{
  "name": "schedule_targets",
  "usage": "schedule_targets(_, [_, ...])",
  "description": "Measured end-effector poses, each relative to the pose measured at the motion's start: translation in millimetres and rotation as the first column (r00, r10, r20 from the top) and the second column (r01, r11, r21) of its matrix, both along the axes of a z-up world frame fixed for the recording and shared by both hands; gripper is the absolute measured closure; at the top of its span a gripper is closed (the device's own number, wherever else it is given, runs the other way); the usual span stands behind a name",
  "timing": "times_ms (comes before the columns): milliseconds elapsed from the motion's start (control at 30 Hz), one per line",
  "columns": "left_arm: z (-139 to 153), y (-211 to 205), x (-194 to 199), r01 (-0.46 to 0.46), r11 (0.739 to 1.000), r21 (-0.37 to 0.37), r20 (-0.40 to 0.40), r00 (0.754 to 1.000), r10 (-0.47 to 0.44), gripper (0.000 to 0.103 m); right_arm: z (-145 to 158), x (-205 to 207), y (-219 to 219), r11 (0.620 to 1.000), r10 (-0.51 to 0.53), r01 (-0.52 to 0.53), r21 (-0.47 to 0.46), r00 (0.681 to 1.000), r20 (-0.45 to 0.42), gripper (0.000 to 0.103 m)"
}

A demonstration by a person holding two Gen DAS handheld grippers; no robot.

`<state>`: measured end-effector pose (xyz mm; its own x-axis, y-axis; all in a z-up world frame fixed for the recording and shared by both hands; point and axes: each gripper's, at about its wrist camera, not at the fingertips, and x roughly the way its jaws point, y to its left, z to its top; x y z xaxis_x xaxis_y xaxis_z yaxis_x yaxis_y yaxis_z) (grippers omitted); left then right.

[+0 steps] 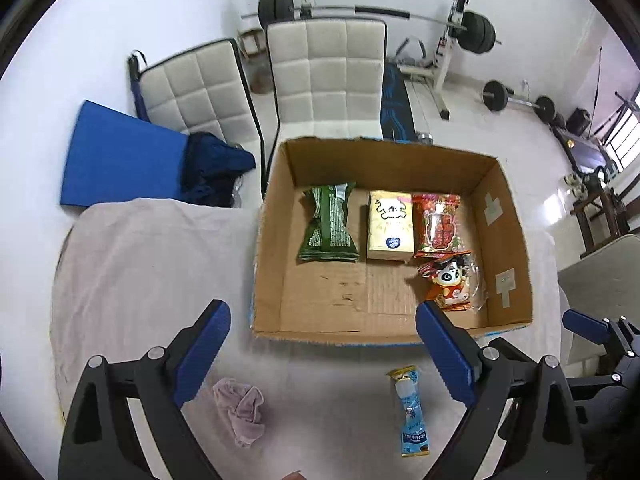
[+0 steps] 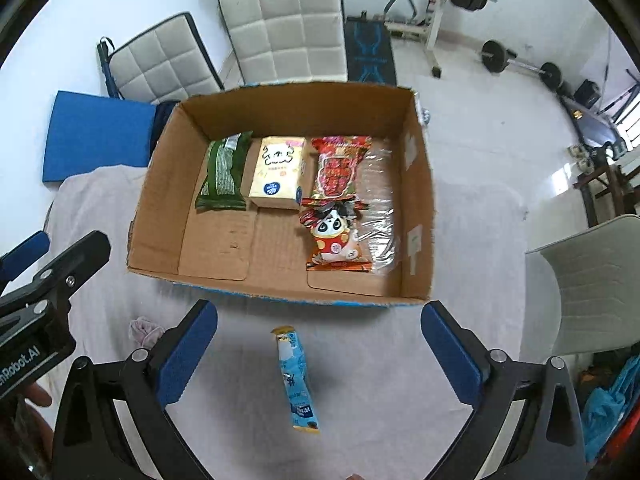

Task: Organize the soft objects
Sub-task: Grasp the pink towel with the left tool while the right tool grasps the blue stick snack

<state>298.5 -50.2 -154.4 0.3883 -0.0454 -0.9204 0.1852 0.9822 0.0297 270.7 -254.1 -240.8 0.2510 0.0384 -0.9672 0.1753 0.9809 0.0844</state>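
Note:
An open cardboard box (image 1: 508, 240) (image 2: 160, 184) stands on a cloth-covered table. Inside lie a green packet (image 1: 329, 222) (image 2: 222, 174), a yellow tissue pack (image 1: 390, 225) (image 2: 277, 172), a red snack bag (image 1: 437, 226) (image 2: 339, 166) and a panda packet (image 1: 450, 280) (image 2: 335, 236). In front of the box lie a slim blue sachet (image 1: 412, 412) (image 2: 297, 380) and a crumpled pink cloth (image 1: 242, 406) (image 2: 145, 330). My left gripper (image 1: 323, 354) is open and empty above the table, between cloth and sachet. My right gripper (image 2: 319, 356) is open and empty, straddling the sachet from above.
Two white padded chairs (image 1: 326, 80) (image 2: 286, 26) stand behind the table, with a blue mat (image 1: 124, 160) and dark clothing (image 1: 214, 168) at left. Gym weights (image 1: 476, 32) fill the back of the room. A grey chair (image 2: 592, 280) is at right.

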Motion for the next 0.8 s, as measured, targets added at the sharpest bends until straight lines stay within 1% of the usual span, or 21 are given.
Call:
schedule_targets(167, [16.9, 2.0, -23.9, -0.013, 1.000, -0.005, 0.044, 0.999, 0.013, 0.008, 21.8, -22.6, 3.0, 1.000, -0.019, 0.018, 0.005, 0.999, 0.049, 0.000])
schedule_targets(200, [19.7, 3.0, -28.4, -0.016, 1.000, -0.011, 0.050, 0.999, 0.016, 0.005, 26.8, -27.1, 3.6, 1.000, -0.022, 0.022, 0.003, 0.998, 0.061, 0.000])
schedule_targets(233, [23.1, 4.4, -33.3, -0.021, 1.000, -0.018, 0.060, 0.998, 0.022, 0.000, 31.8, -31.6, 3.9, 0.999, -0.033, 0.033, 0.006, 0.997, 0.070, 0.000])
schedule_targets(333, [32.0, 9.7, -42.6, -0.030, 0.998, -0.047, 0.079, 0.996, 0.034, 0.000, 44.1, -43.0, 4.0, 0.999, -0.047, 0.046, 0.014, 0.994, 0.094, 0.000])
schedule_targets(467, [40.7, 17.8, -53.4, -0.041, 0.997, -0.071, 0.090, 0.995, 0.047, 0.000, 50.8, -55.1, 4.4, 0.998, -0.058, 0.055, 0.027, 0.992, 0.110, 0.000])
schedule_targets(567, [45.0, 30.2, -63.0, -0.053, 0.996, -0.076, 0.100, 0.993, 0.060, 0.000, 40.2, -64.5, 6.3, 0.998, -0.058, 0.055, 0.041, 0.995, 0.077, 0.000])
schedule_targets(600, [44.2, 32.6, -64.0, -0.058, 0.996, -0.071, 0.102, 0.993, 0.065, 0.000, 33.5, -66.6, 7.7, 0.998, -0.051, 0.048, 0.043, 0.997, 0.056, 0.000])
schedule_targets(667, [37.6, 45.4, -70.7, -0.074, 0.996, -0.050, 0.101, 0.992, 0.079, 0.000, 11.3, -70.9, 11.8, 0.997, -0.035, 0.036, 0.074, 0.999, -0.013, 0.000])
schedule_targets(733, [22.2, 58.6, -78.3, -0.096, 0.995, -0.033, 0.070, 0.993, 0.098, 0.000, -16.0, -75.8, 19.1, 0.995, -0.021, 0.028, 0.093, 0.997, -0.077, 0.000])
schedule_targets(767, [9.8, 65.8, -82.1, -0.110, 0.994, -0.026, 0.036, 0.993, 0.111, 0.000, -30.3, -77.9, 23.0, 0.996, -0.014, 0.024, 0.090, 0.994, -0.106, 0.000])
schedule_targets(800, [-3.6, 72.8, -85.6, -0.128, 0.991, -0.023, 0.002, 0.992, 0.128, 0.000, -46.2, -79.9, 27.3, 0.996, -0.006, 0.019, 0.083, 0.988, -0.153, 0.000])
